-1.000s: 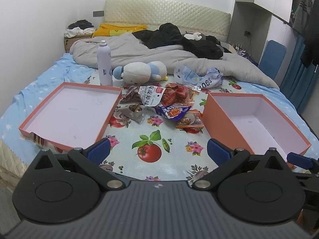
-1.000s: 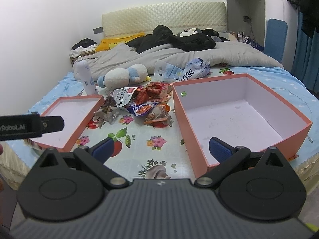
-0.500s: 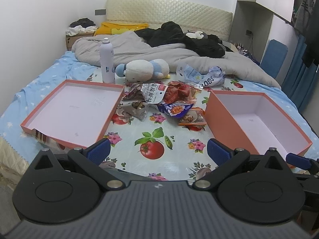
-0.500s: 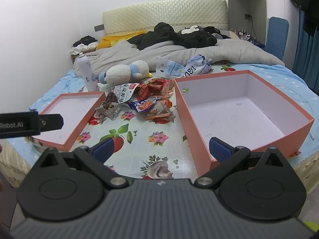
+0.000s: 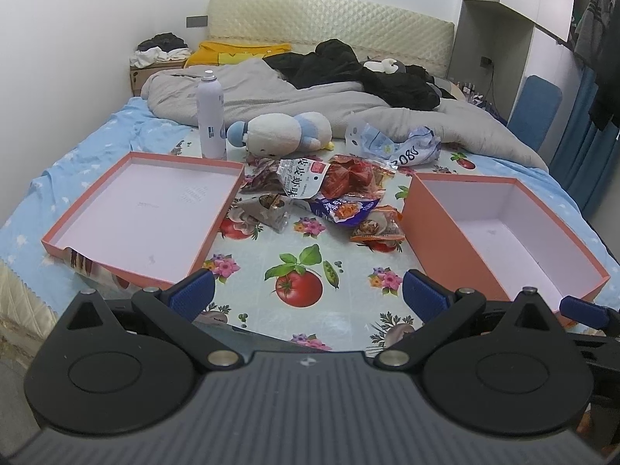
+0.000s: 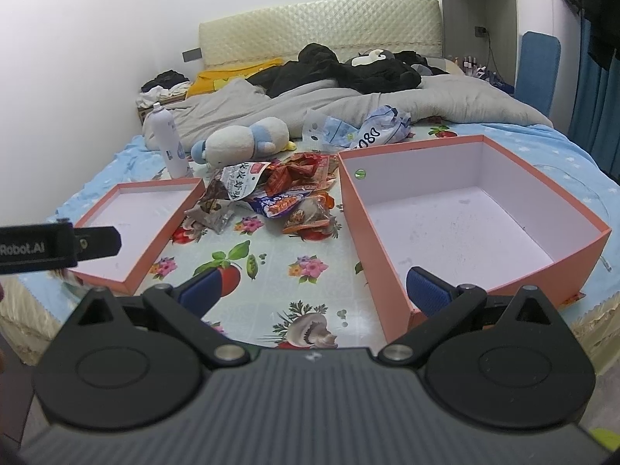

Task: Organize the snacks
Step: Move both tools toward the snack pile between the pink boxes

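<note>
snack pile (image 5: 321,197) labels too small, lower packets overlapped

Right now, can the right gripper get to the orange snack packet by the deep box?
Probably yes. The right gripper is open and empty, and only bare tablecloth lies between it and the orange snack packet. The deep box stands just to the right, so its wall could crowd the right-hand finger.

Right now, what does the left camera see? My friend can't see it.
A pile of snack packets lies between a shallow orange lid and a deep orange box, both empty. The open left gripper hovers in front.
</note>
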